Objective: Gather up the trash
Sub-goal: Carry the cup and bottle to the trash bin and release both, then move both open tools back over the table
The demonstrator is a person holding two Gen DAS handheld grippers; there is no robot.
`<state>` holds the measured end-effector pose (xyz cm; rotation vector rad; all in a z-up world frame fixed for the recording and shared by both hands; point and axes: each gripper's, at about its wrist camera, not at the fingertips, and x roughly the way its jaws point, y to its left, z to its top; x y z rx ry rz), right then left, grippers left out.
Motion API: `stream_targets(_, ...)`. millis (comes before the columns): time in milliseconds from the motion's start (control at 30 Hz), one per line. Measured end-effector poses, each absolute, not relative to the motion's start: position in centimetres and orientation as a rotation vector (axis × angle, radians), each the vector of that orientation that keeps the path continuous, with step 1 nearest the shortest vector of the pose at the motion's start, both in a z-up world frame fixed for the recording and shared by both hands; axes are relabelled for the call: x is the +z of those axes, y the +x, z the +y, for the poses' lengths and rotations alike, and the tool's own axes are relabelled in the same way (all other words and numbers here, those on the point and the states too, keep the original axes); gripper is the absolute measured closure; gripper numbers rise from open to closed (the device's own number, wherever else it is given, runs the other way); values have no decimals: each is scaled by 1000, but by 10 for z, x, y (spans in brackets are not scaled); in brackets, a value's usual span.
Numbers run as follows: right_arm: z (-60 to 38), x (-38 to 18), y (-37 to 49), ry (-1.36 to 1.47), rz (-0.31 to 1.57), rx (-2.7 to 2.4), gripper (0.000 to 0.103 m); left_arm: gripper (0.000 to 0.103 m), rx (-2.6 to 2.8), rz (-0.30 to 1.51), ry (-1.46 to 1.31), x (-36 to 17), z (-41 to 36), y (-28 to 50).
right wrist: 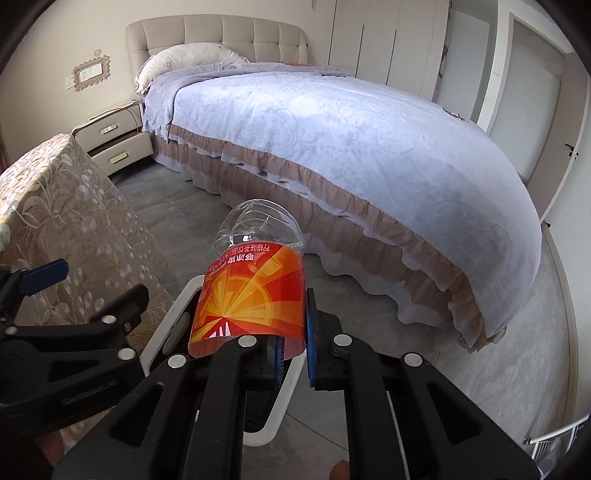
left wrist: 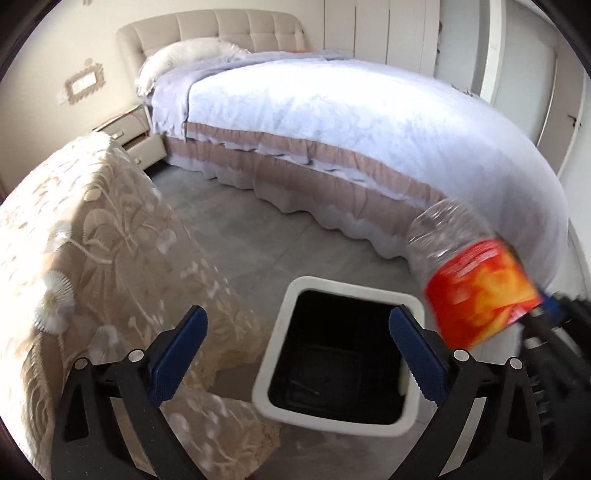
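My right tool (right wrist: pixel 293 345) was squeezed tight on a plastic bottle (right wrist: pixel 255 291). The blue pads (right wrist: pixel 311 334) pressed on the low end of the bottle, by its red and orange label. The clear bottom of the bottle pointed up and away from me, near the middle of the right wrist view. I could not see its cap.

In the left wrist view, the same bottle (left wrist: pixel 476 284) showed at the right side of the frame, tilted and a bit blurry. It hung just up and to the right of the trash bin (left wrist: pixel 343 363).

My left tool (left wrist: pixel 295 354) was wide open and held nothing. Its two blue pads (left wrist: pixel 177 358) stood far apart at the bottom of the frame. The trash bin sat on the grey floor (left wrist: pixel 258 229) between them, low in the middle. The bin had a white rim and a dark inside.

At the left of the frame stood a counter (left wrist: pixel 92 229) under a beige lace cloth with flowers. A big bed (right wrist: pixel 351 147) with a pale blue cover filled the top and right of both views. A pillow (right wrist: pixel 184 61) lay by the padded headboard (right wrist: pixel 221 33). A small nightstand (right wrist: pixel 114 136) stood at the upper left, beside the bed.
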<state>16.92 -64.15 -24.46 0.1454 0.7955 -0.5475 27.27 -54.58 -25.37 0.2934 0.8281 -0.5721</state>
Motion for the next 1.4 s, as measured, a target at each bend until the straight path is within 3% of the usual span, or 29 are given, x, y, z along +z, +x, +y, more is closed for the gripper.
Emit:
stream_targets(200,-649,-265,172,186,813,-514,92,8,-621,864,186,-236,-535,269)
stream_targets(500,-647,-310,186,249,851,-385,91,5,-599,739,219,-216,-534,249)
stream_targets(533,-645,-312,187,249,842,-368,74,5,-579,720,237,-215,-535,247)
stream_targets(567,-641,-313,187,242,834,-352,50,5,-573,708,240,-214,-535,247)
stream_targets(600,-637,-313,188,228,832,-330,1,5,-568,708,236,-213,-535,248)
stream_targets(933,-630,-290,172,174,760,-360,4,4,-592,719,167,-189,-518,245)
stream_targets(1400,-596,-156,112,173,427,-293,4,4,-567,525,138,-100,-454,196)
